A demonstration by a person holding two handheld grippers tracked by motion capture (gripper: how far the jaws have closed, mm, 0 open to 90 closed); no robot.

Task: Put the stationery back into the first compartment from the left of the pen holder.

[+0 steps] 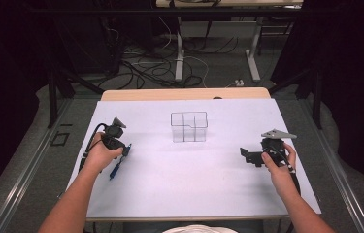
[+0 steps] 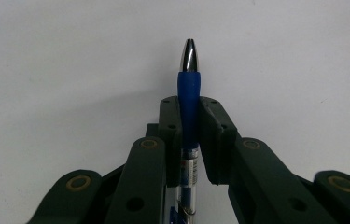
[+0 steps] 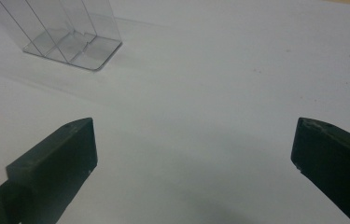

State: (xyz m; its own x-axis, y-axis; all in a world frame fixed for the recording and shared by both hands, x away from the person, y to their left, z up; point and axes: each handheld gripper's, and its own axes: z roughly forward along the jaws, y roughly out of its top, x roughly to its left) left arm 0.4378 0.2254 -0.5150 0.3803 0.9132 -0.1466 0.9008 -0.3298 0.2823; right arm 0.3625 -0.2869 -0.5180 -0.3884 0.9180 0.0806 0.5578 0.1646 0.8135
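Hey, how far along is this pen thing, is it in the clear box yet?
Not yet. Done: the left claw is shut on the blue pen, its metal tip poking out past the jaws. In hand: the pen sits at the left side of the white table, apart from the clear organizer. Left, probably: carrying it over and dropping it into a compartment; all look empty. The right claw is open, holding nothing.

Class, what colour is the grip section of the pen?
Blue, on the pen; the left gripper view shows it best.

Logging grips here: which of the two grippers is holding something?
The left gripper, its jaws shut on the blue pen. The right gripper has wide-open, empty jaws.
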